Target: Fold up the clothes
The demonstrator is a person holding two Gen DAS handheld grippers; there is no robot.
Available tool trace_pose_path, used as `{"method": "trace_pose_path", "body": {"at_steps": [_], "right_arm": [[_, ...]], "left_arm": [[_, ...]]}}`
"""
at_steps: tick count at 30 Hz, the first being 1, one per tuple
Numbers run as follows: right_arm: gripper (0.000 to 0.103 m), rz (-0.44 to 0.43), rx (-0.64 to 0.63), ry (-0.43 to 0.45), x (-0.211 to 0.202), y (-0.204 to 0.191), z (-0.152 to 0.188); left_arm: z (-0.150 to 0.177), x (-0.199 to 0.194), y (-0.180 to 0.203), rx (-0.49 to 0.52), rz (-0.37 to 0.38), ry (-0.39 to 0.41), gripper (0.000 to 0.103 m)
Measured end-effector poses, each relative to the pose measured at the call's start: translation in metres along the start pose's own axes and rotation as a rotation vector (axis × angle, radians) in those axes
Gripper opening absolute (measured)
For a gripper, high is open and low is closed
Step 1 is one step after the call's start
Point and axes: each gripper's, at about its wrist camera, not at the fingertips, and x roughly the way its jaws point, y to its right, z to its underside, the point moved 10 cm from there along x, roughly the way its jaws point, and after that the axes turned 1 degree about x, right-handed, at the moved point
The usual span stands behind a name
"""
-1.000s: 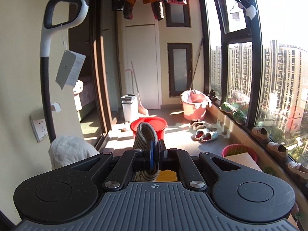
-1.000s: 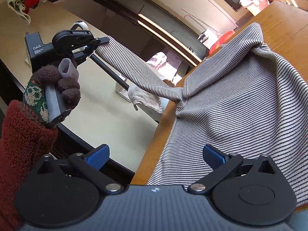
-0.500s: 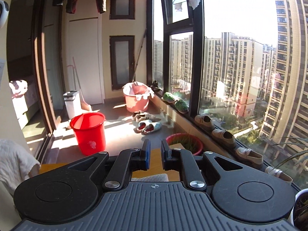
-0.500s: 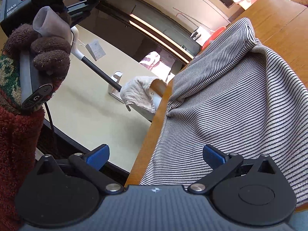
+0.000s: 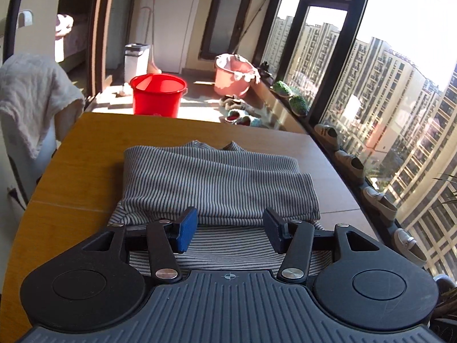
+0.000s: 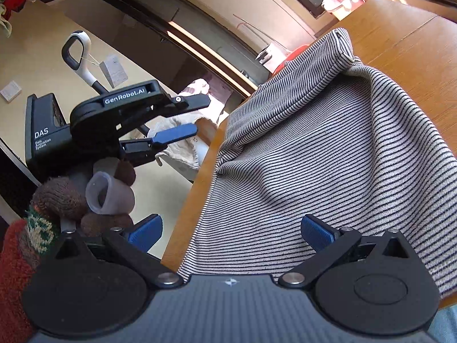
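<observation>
The striped shirt (image 5: 217,183) lies partly folded on the bench (image 5: 74,154). The left claw (image 5: 230,228), its jaws just opened and empty, hangs over the near hem; the right claw (image 6: 230,230) gapes empty too. Next, pinch both hem corners evenly and fold squarely.

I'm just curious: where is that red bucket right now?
In the left wrist view, the red bucket stands on the sunlit balcony floor just beyond the table's far edge, left of the pink tub.
</observation>
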Motion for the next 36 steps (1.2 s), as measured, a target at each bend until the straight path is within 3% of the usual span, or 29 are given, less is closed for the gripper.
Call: {"method": "trace_pose_path", "body": {"at_steps": [1,3,7,11,15,19,25,32,33,34,36], "right_arm": [[0.103,0.018,-0.003,0.017,-0.001,0.000,-0.002],[0.103,0.052,-0.007,0.056,-0.005,0.003,-0.009],[0.103,0.154,-0.029,0.119,-0.010,0.010,-0.023],[0.103,0.220,-0.032,0.174,-0.012,0.016,-0.040],[0.103,0.338,-0.191,0.235,-0.006,0.009,-0.061],[0.103,0.388,-0.247,0.228,0.013,0.000,-0.080],[0.103,0.417,-0.253,0.142,0.037,-0.001,-0.097],[0.103,0.511,-0.452,0.160,0.035,0.005,-0.156],[0.098,0.535,-0.471,0.153,0.036,0.012,-0.164],[0.083,0.565,-0.487,0.135,0.038,0.021,-0.170],[0.063,0.604,-0.491,0.097,0.046,0.037,-0.180]], "left_arm": [[0.009,0.002,-0.009,-0.021,0.007,-0.012,0.065],[0.026,0.006,-0.023,-0.037,0.017,-0.025,0.083],[0.048,0.015,-0.034,-0.040,0.044,-0.033,0.096],[0.064,0.027,-0.043,-0.094,0.081,-0.047,0.099],[0.070,0.024,-0.045,-0.104,0.135,0.002,0.103],[0.075,0.020,-0.045,-0.078,0.162,0.049,0.103],[0.076,0.019,-0.046,-0.085,0.185,0.056,0.103],[0.078,0.020,-0.040,-0.073,0.170,0.055,0.103],[0.078,0.021,-0.039,-0.067,0.162,0.053,0.103],[0.078,0.021,-0.038,-0.064,0.154,0.048,0.103],[0.076,0.022,-0.036,-0.059,0.144,0.035,0.103]]}}
